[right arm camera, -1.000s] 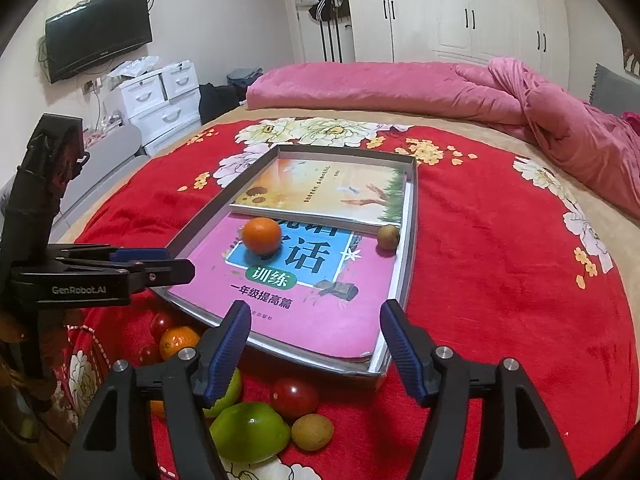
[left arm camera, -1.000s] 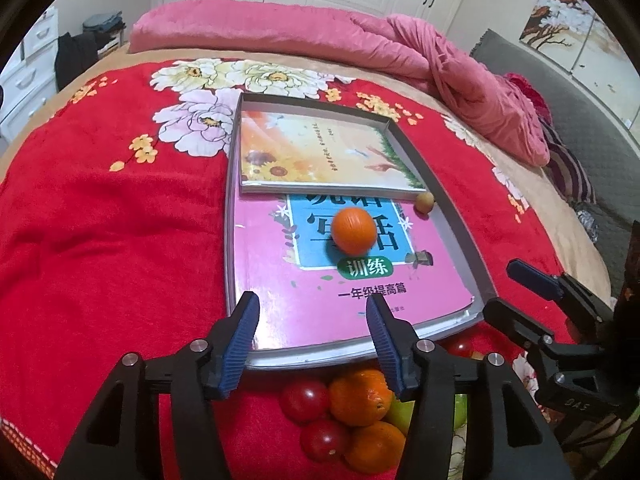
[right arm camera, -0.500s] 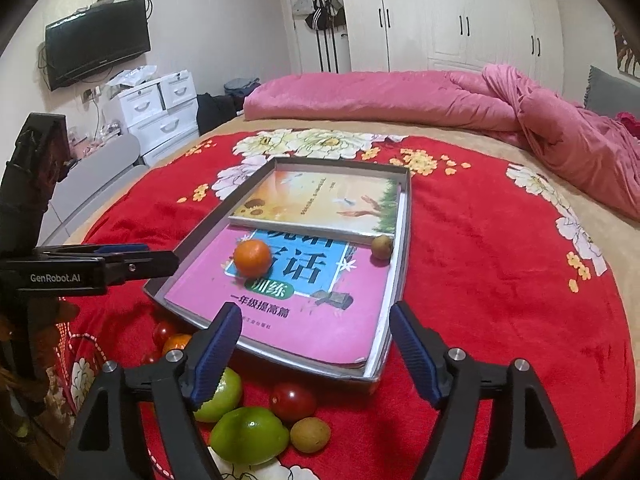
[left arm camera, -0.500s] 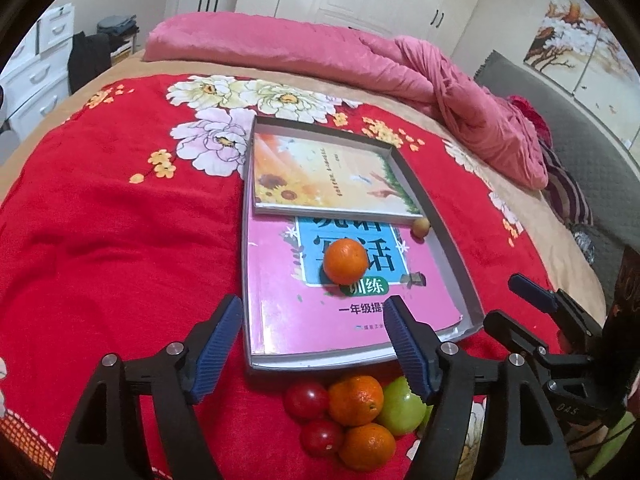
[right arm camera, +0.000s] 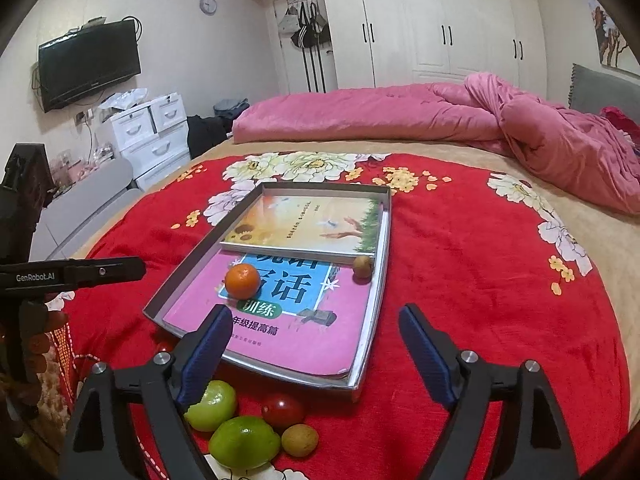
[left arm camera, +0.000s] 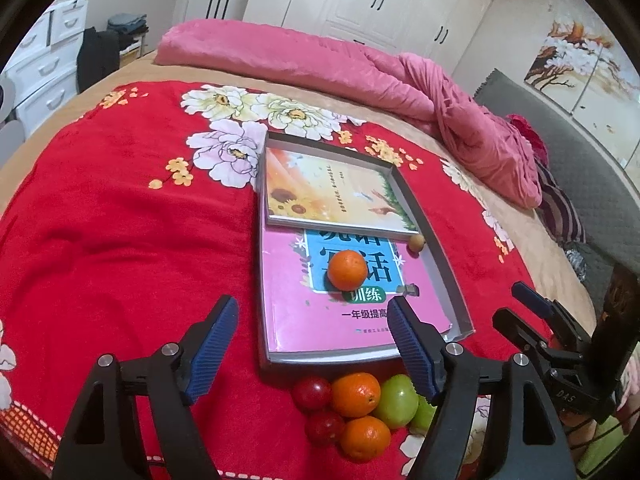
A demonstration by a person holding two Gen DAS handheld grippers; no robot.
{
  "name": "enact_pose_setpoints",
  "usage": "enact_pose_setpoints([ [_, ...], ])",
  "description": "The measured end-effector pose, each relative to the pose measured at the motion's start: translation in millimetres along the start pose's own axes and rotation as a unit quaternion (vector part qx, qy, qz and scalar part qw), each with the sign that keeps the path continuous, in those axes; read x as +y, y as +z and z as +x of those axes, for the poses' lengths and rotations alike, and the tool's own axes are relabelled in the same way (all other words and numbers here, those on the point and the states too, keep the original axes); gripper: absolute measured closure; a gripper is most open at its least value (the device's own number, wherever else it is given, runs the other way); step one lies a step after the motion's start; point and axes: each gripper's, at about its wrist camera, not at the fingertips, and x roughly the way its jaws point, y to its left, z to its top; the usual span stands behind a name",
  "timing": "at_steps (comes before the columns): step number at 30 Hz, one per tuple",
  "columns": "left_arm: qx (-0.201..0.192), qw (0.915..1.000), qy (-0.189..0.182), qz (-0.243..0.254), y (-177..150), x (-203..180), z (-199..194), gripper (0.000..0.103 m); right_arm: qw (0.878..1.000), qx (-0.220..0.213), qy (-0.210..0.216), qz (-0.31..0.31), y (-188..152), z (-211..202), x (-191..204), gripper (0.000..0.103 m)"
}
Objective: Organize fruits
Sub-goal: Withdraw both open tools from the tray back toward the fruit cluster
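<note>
Two fruits sat in the tray (left arm camera: pixel 436 248): an orange (left arm camera: pixel 347 270) on the pink book (left arm camera: pixel 320 320) and a small brown fruit (left arm camera: pixel 416 242) by the right wall. Rest of the fruit lay in a loose pile (left arm camera: pixel 352 412) on the red blanket (left arm camera: pixel 120 240), touching the tray's near edge; pile ran roughly along that edge. Pile lay just below and ahead of both tools. Left gripper (left arm camera: pixel 312 356) was over its red and orange end, right gripper (right arm camera: pixel 316 356) over the green fruit (right arm camera: pixel 245 442), tomato (right arm camera: pixel 282 409) and brown fruit (right arm camera: pixel 300 440); right looked nearer those. Both empty, jaws spread, just been opening, nothing between them. Versus earlier frames: orange had rolled slightly toward the near edge, left camera had pulled back, showing more pile.
</note>
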Motion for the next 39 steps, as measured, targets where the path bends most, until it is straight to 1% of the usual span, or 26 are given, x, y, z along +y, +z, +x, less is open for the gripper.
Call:
enact_pose_setpoints([
  [6, -0.003, 1.0000, -0.003, 0.005, -2, 0, -8, 0.025, 1.000, -0.009, -0.001, 0.002, 0, -6, 0, 0.017],
  [13, 0.002, 0.9999, -0.010, 0.013, -7, -3, -13, 0.025, 1.000, -0.010, 0.004, 0.007, -3, -13, 1, 0.014],
  [24, 0.030, 0.9980, -0.022, 0.050, -28, -23, -11, 0.025, 1.000, 0.008, 0.018, -0.007, -15, -20, 16, 0.013],
  [26, 0.030, 0.9978, -0.024, 0.054, -31, -26, -12, 0.025, 1.000, 0.012, 0.020, -0.011, -17, -20, 19, 0.013],
  [39, 0.053, 0.9962, -0.031, 0.062, -44, -27, -14, 0.025, 0.998, 0.030, 0.030, -0.040, -30, -26, 36, 0.013],
])
